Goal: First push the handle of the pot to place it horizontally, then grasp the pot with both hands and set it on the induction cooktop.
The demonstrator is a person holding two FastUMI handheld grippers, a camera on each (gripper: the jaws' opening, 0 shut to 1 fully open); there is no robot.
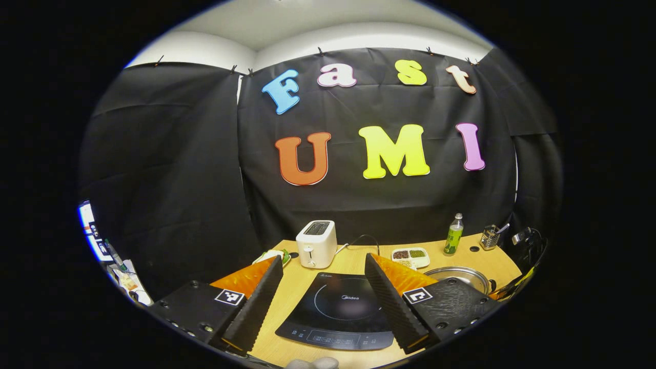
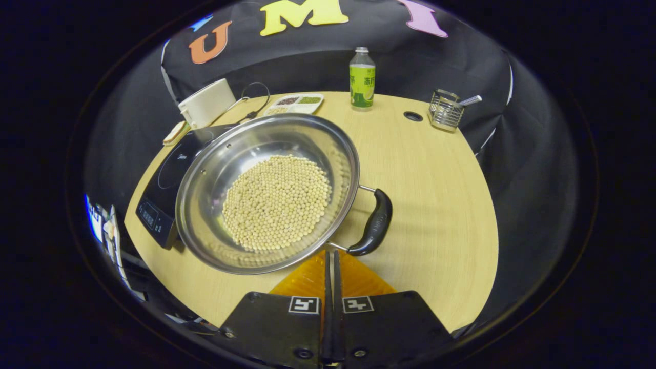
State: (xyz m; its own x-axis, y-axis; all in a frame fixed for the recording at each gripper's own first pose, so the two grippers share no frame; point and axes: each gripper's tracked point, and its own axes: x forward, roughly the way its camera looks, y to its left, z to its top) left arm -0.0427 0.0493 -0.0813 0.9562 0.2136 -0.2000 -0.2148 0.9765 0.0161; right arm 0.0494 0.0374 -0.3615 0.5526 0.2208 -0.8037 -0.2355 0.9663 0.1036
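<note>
Here the pot (image 2: 266, 192) sits just beyond the right gripper (image 2: 331, 256) (fingers together).

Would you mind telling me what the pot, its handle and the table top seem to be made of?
The pot looks like polished stainless steel: its wall mirrors the beans inside. The handle seems to be glossy black plastic on thin metal rods, though the material is uncertain. The table looks like pale wood or laminate, with fine grain lines.
</note>
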